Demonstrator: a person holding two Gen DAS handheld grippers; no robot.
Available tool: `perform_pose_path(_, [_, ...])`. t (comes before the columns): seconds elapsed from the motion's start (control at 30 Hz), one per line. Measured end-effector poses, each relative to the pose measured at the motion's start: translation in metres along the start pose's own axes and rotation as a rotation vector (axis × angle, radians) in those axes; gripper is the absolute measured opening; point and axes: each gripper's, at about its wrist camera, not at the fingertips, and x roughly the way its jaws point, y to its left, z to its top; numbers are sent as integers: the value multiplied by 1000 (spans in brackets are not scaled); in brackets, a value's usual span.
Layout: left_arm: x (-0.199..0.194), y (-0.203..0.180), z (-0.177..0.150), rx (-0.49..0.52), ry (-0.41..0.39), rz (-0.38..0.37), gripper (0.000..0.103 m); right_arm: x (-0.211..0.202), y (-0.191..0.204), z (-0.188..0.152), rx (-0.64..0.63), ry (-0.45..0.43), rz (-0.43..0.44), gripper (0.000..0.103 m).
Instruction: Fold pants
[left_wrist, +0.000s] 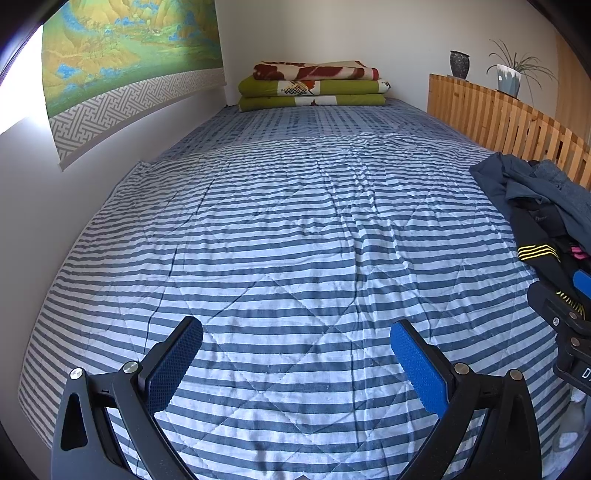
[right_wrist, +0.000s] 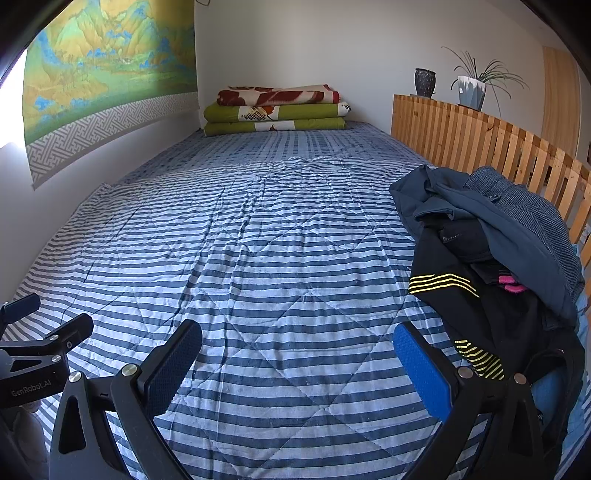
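Striped quilting covers the bed (right_wrist: 258, 258), which is bounded by a white wall on the left and a slatted wooden rail (right_wrist: 480, 136) on the right; folded blankets (right_wrist: 277, 110) are stacked at the far end, and a vase and a potted plant are set on the rail's top.

On the right side of the bed, against the rail, a heap of clothes (right_wrist: 498, 251) is piled. Black pants (right_wrist: 476, 314) with thin yellow stripes are seen at the near, lower part of the heap, partly covered by a dark blue garment (right_wrist: 517, 229) and a speckled grey one. How much of the pants is buried cannot be told.

Both grippers are held spread wide with nothing between the pads. The right gripper (right_wrist: 295, 369) is poised above the quilt, just left of the heap; the left gripper (left_wrist: 295, 369) is poised further left, over bare quilt.

The pants are judged light, limp and somewhat slick, like sportswear cloth: no shape would be kept when lifted, and the garments on top would likely be dragged along. A hold is best taken at an exposed edge, probably the fabric near the upper yellow stripes, pinched through a single layer if possible. Once drawn free onto the open quilt, the waistband and hems should be sought for the second hold.
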Motion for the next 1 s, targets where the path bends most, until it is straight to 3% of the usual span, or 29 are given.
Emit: perform_pose_path(1.0, [0, -6, 0, 10, -11, 8, 103, 1, -4, 0, 12, 4, -10, 102])
